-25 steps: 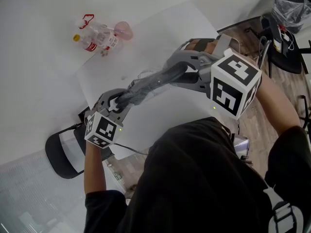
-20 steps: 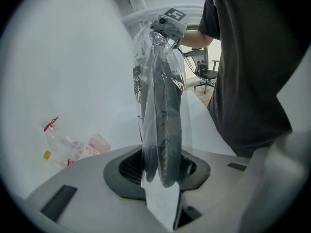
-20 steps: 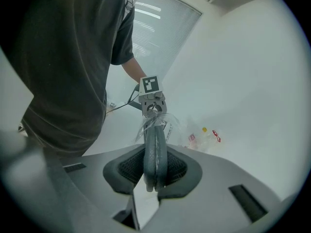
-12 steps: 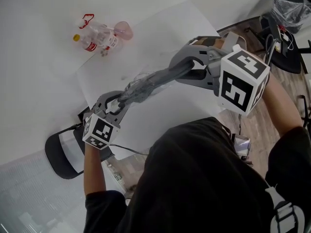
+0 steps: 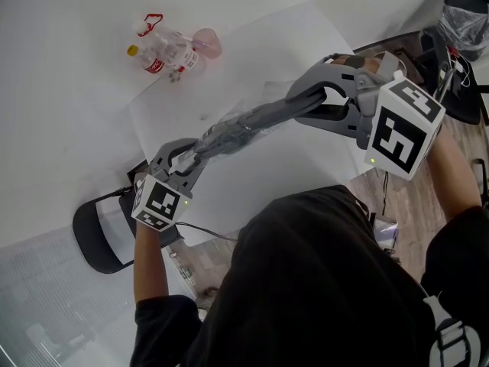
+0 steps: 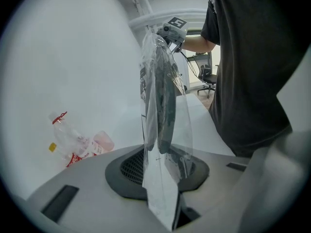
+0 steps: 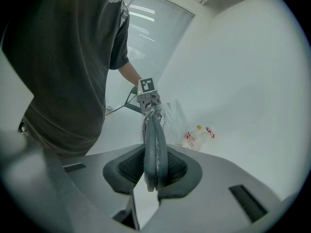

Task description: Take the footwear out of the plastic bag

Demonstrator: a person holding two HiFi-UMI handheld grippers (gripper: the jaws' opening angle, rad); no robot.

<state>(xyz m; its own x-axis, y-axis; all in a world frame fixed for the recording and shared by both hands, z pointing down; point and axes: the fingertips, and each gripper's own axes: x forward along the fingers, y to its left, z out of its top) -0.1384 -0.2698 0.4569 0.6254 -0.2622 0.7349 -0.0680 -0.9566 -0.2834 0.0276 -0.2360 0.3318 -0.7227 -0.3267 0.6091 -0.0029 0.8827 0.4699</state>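
From above the person's shoulder, the white table (image 5: 61,90) is mostly bare; a cluster of clear plastic bottles (image 5: 170,50) with red labels lies at its far side, well apart from the work, and a smooth white sheet (image 5: 252,52) spreads under the grippers; a black chair (image 5: 99,239) stands beside the table's near edge, over a wooden floor (image 5: 397,197), and the person's dark shirt (image 5: 321,281) fills the lower frame and hides the table edge there; the footwear (image 5: 263,117), a long, flat, dark grey pair, hangs in the air between the two tools, its left end inside the thin, crinkled, see-through plastic bag (image 5: 218,138); the left gripper (image 5: 195,155) grips the bag end and the right gripper (image 5: 294,105) the other end, each carrying its black-and-white marker cube; in the left gripper view, the jaws are pinched on the bag's glossy flat edge, and the film rises from the ribbed dark pads toward the other tool, the grey soles showing through it; the bottles lie low to the left, and an office chair (image 6: 206,74) stands far behind; in the right gripper view, the jaws are clamped on the bare, matt, rubbery rims of the footwear, two layers pressed together; pale window blinds (image 7: 150,38) stand behind the person.
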